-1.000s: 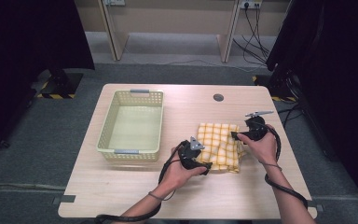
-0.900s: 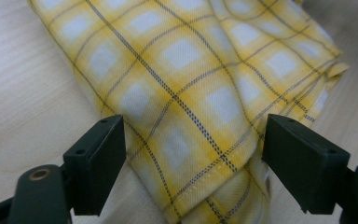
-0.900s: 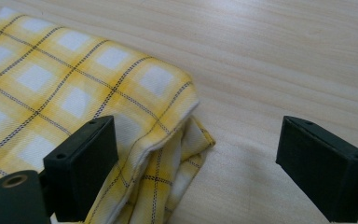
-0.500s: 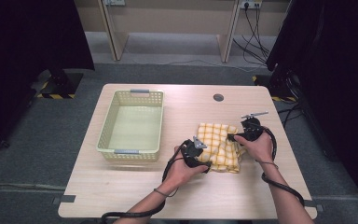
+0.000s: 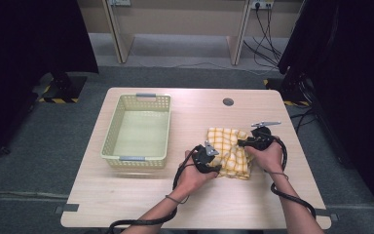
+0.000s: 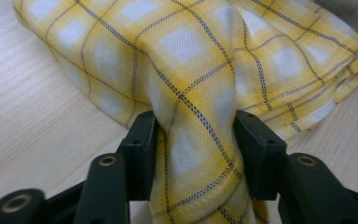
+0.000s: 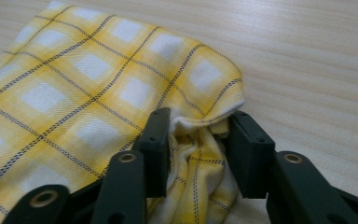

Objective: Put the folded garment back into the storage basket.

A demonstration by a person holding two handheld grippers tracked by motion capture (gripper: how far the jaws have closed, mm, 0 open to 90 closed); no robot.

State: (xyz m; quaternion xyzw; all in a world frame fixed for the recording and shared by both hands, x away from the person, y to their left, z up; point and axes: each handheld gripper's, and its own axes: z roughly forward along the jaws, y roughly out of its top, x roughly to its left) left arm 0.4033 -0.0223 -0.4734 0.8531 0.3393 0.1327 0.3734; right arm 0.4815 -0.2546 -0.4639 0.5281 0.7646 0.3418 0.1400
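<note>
A yellow checked cloth (image 5: 228,145) lies folded on the wooden table (image 5: 199,204), right of centre. My left gripper (image 5: 215,165) is at the cloth's near left corner. In the left gripper view its jaws have just been closing, and a bunched fold of cloth (image 6: 191,51) is squeezed between the pads of that gripper (image 6: 193,135). My right gripper (image 5: 246,143) is at the cloth's right edge. Its jaws have also just been closing, and in the right gripper view the gripper (image 7: 200,140) pinches a crumpled corner of the cloth (image 7: 74,93).
A pale yellow plastic basket (image 5: 135,158) stands empty on the left half of the table, a hand's width from the left gripper. A round cable hole (image 5: 228,102) sits near the far edge. Black cables trail from both grippers toward the near edge.
Both hands have stayed almost in place at the cloth. The right gripper has edged slightly down and left onto the cloth's right edge.
</note>
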